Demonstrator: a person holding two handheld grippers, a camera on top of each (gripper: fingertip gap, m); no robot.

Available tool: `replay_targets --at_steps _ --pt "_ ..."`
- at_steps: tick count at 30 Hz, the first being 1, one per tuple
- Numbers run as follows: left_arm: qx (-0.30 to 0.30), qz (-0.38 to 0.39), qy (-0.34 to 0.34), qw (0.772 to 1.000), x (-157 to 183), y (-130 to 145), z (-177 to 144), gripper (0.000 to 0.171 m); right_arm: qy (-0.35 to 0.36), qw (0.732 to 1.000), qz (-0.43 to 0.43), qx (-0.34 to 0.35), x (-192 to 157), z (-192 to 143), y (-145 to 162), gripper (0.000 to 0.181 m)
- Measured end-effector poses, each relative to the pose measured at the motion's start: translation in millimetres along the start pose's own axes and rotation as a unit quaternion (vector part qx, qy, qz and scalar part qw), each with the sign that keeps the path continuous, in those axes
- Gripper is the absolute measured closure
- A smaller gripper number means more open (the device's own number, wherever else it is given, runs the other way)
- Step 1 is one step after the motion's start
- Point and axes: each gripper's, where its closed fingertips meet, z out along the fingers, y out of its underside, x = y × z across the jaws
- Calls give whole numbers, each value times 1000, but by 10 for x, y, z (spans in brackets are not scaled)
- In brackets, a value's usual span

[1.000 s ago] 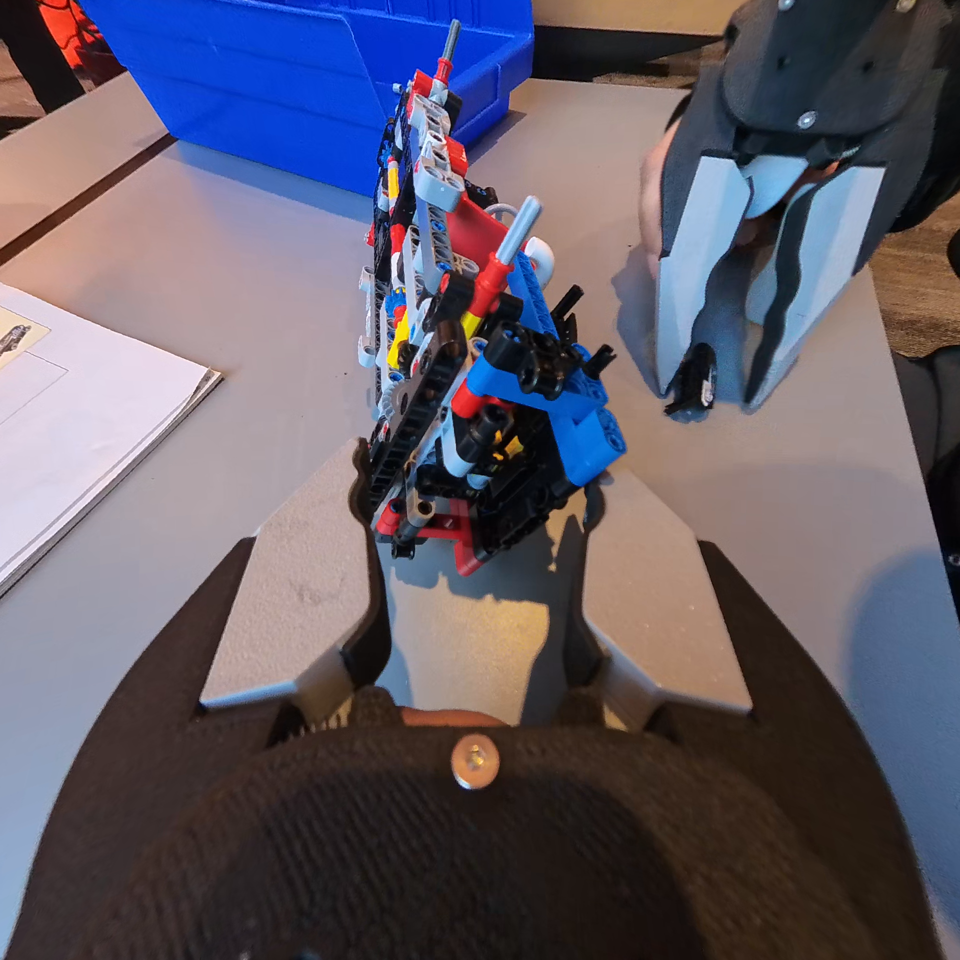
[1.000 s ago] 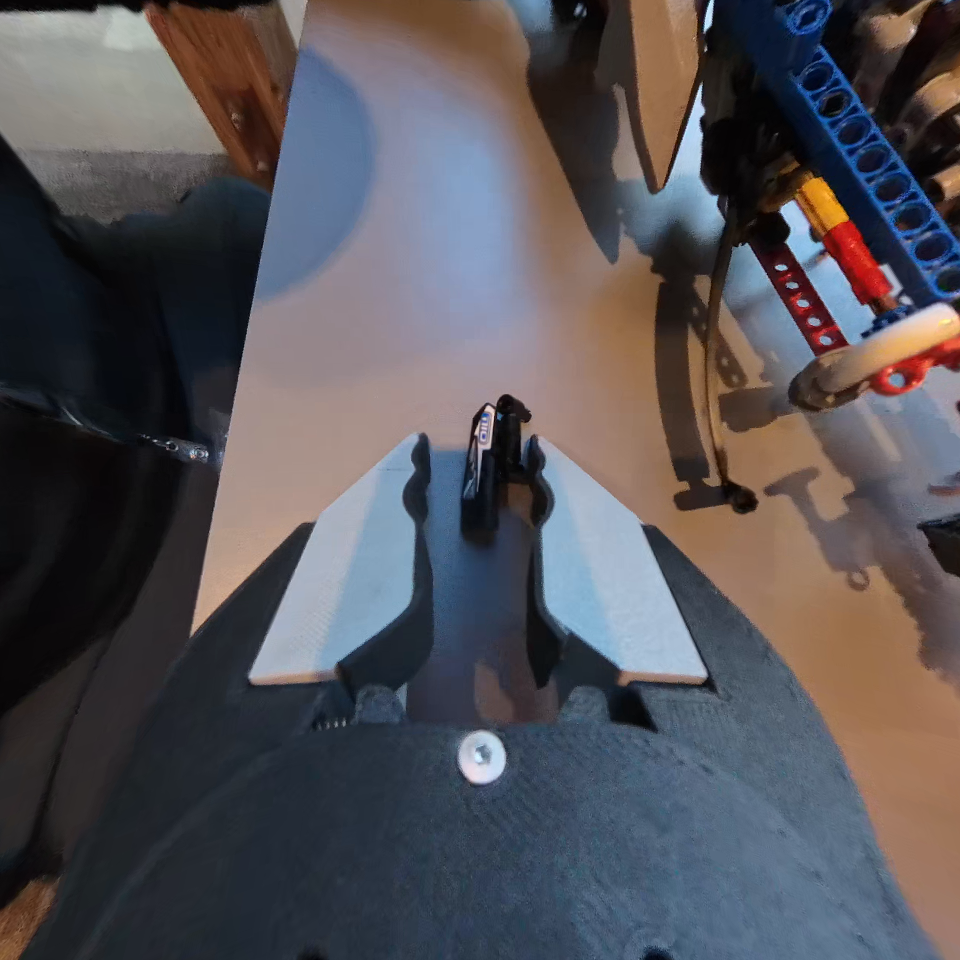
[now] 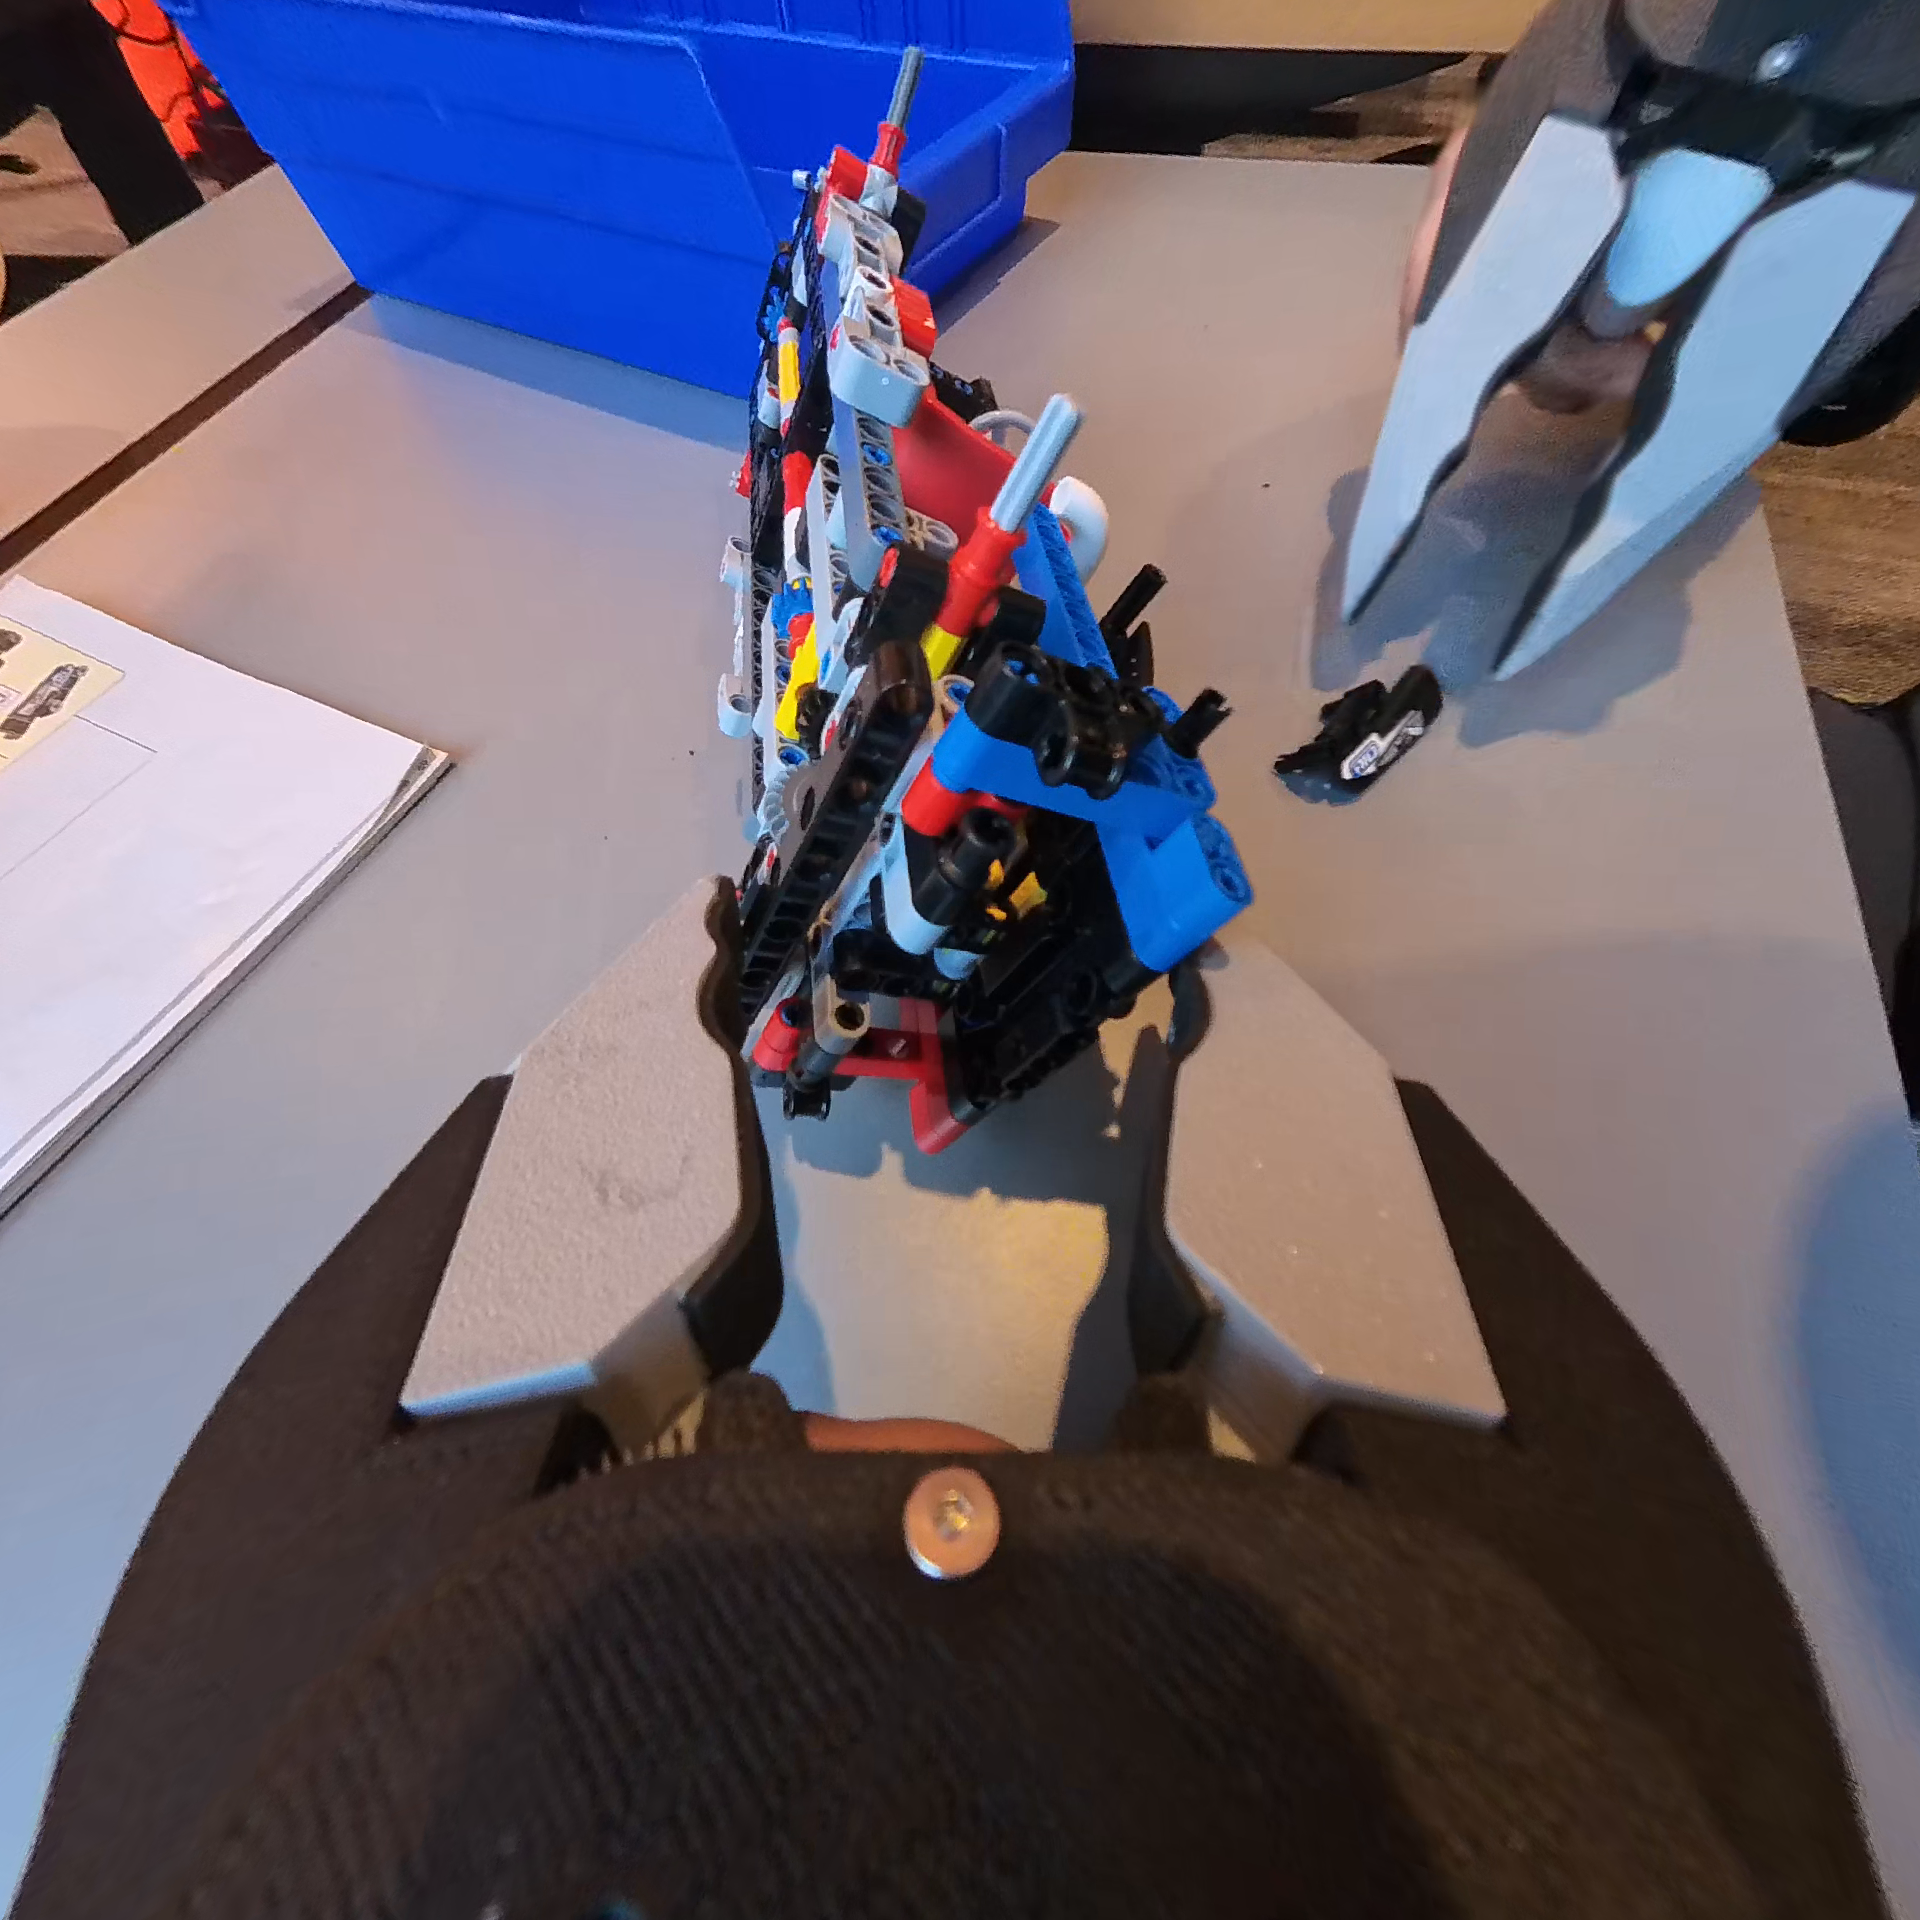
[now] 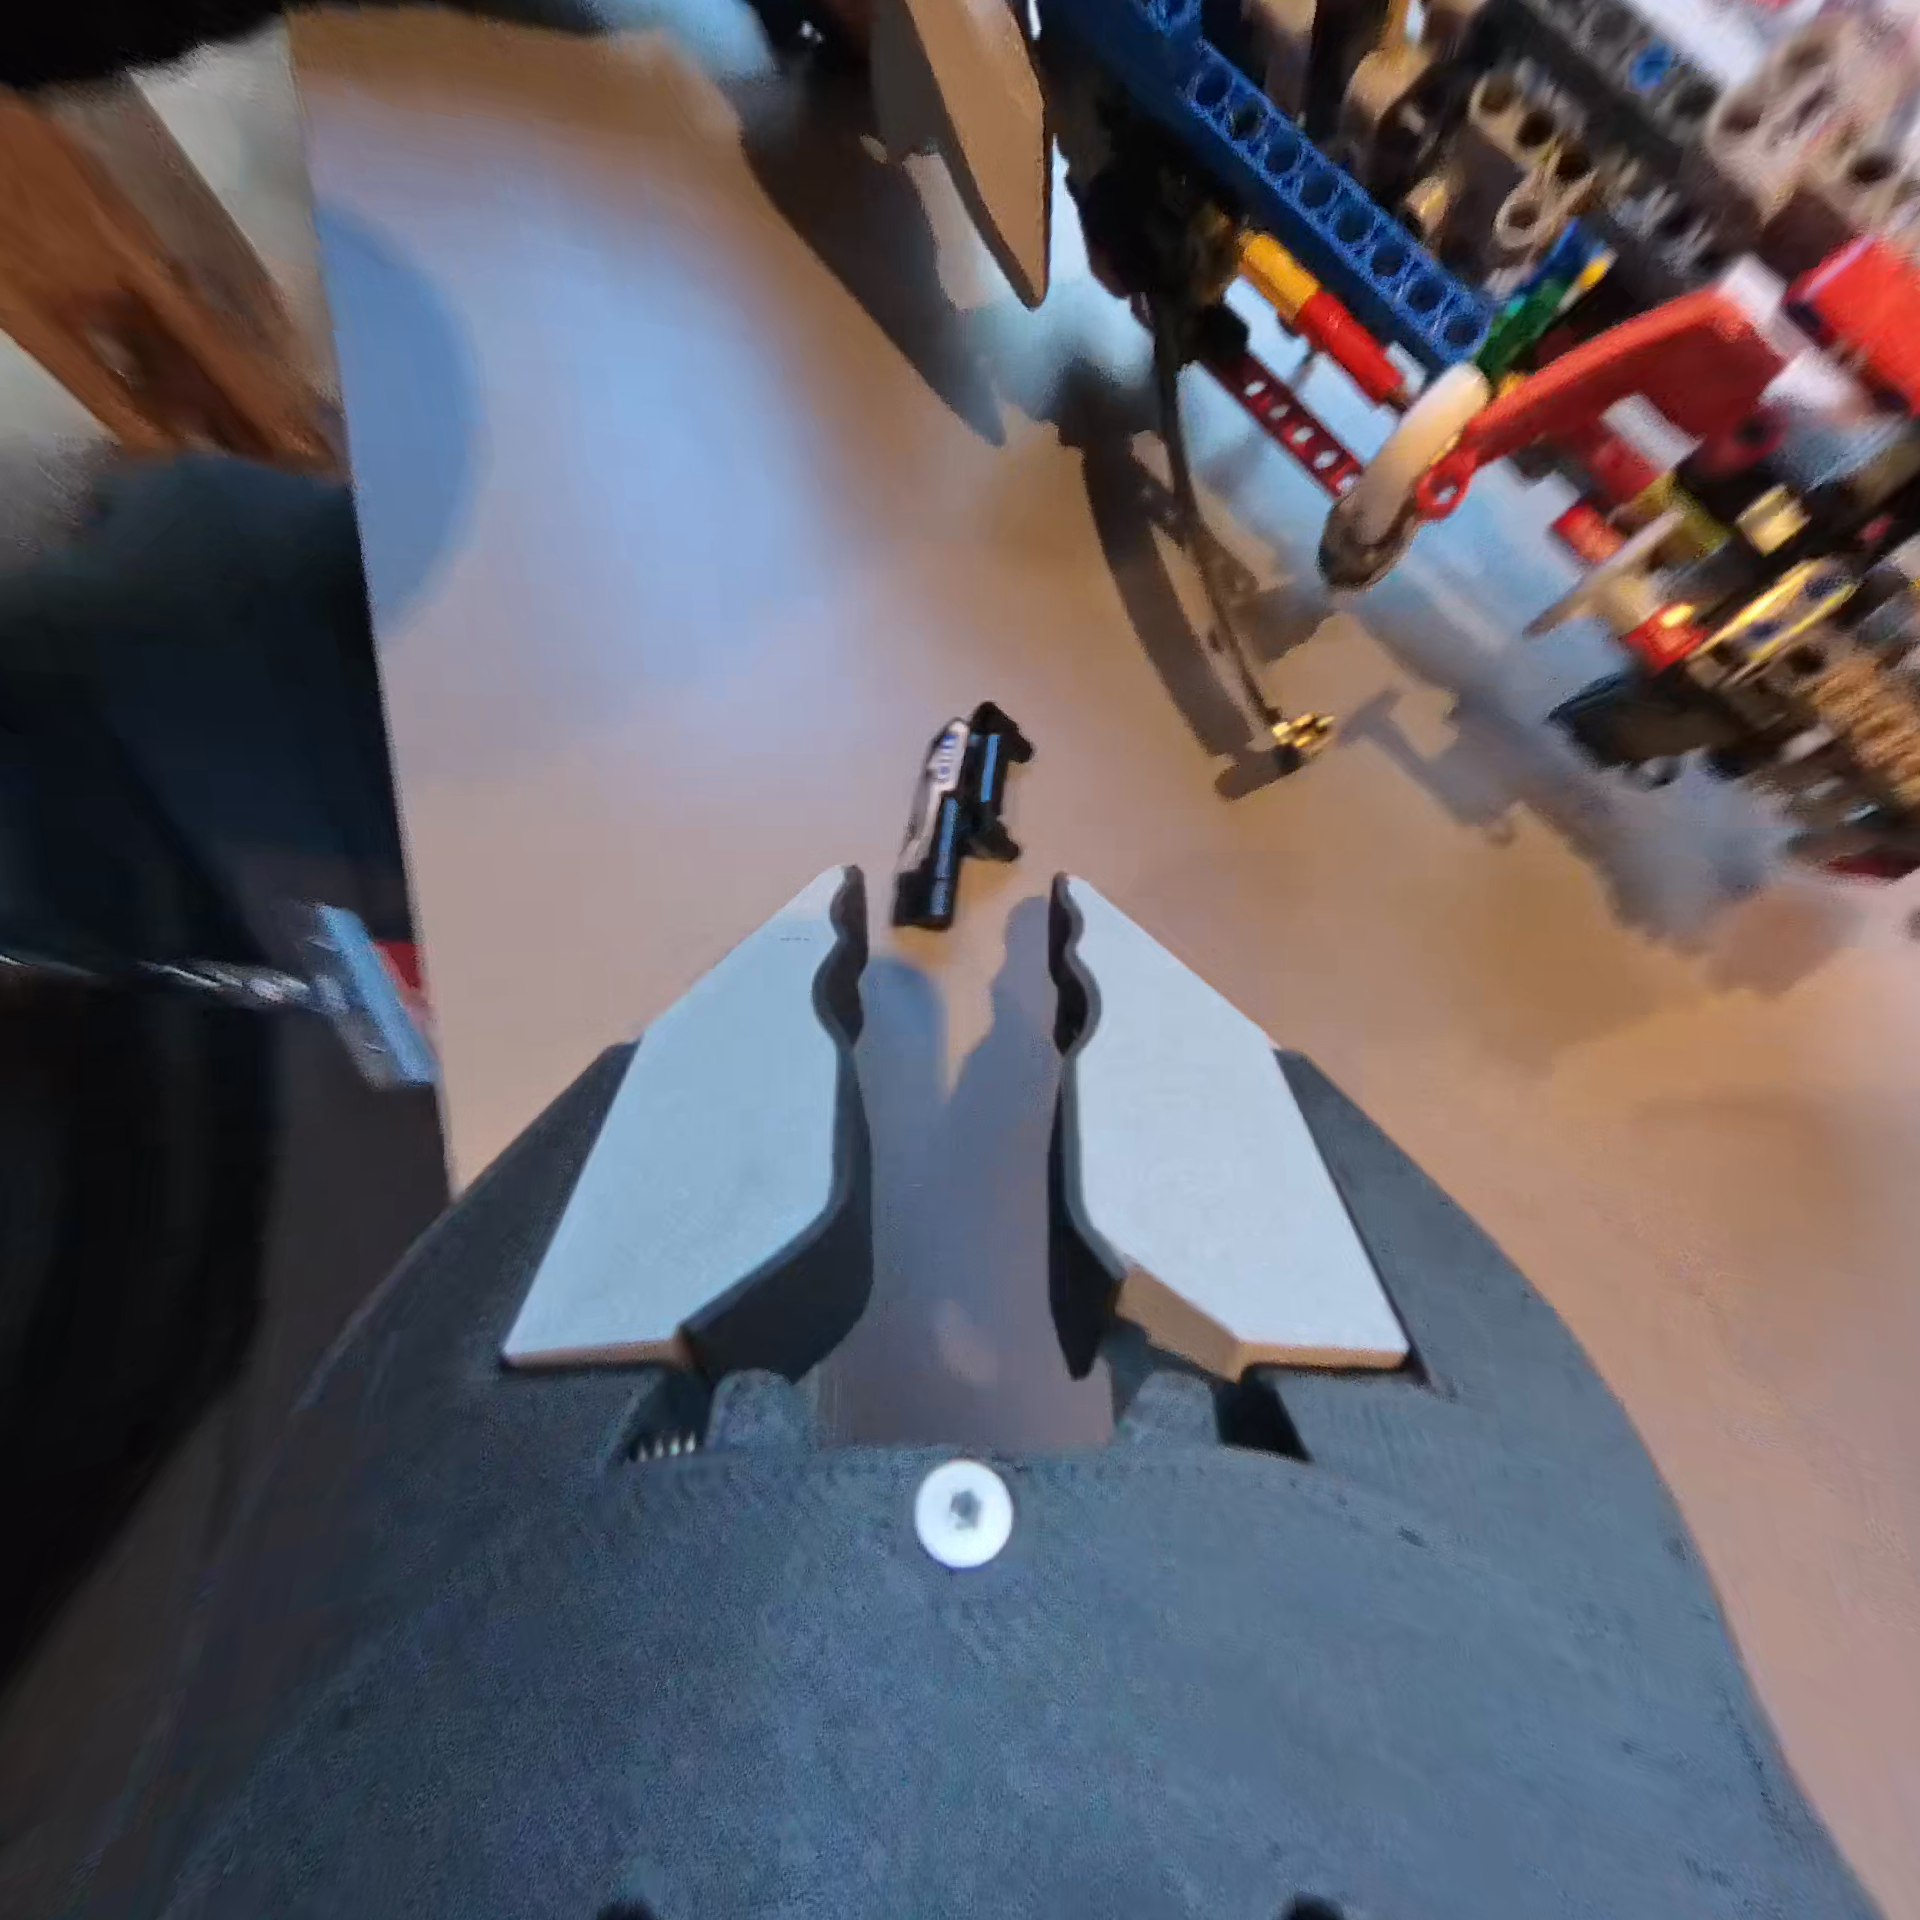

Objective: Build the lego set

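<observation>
The right claw [image 4: 956, 904] has let go of the small black piece [image 4: 961, 810] and lifted, open, near the table's [image 3: 1455, 1039] right edge. The left claw [image 3: 961, 977] still clamps the model [image 3: 935, 727]; a regrasp seems likely.

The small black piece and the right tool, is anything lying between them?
No. In the right wrist view only bare table separates the open right tool from the small black piece, lying just past its tips.

Lego model [image 3: 935, 748] mixes blue/red/black/yellow/grey, loose piece [image 3: 1361, 732] black with a silver patch, bin [image 3: 582, 156] blue, table [image 3: 468, 499] grey.
</observation>
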Motion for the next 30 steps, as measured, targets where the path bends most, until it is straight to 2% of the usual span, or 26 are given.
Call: replay_targets --at_steps 4,6,9,13,17,20,25,30 --pt "-2 9 -5 1000 11 1 5 91 -16 998 52 -21 -28 156 48 158" --pt "-2 7 -6 1000 9 0 4 91 -37 997 64 -23 -37 195 15 174" --pt "-2 4 -9 1000 8 0 3 91 -72 996 56 -19 -28 206 -44 176" --pt "-2 6 -10 1000 12 0 5 91 -90 992 -57 67 175 54 -521 176" --pt "-1 0 -8 1000 3 -2 0 91 -177 966 -111 153 303 -78 -985 176" --pt "-3 -2 -11 1000 7 2 4 90 -202 954 -118 189 478 -55 -1161 177" --pt "-10 -12 -26 1000 -31 20 7 88 -199 957 -112 178 662 180 -1207 177" --pt "-14 -14 -57 998 -74 23 -4 87 -208 956 -115 171 653 271 -1179 177"
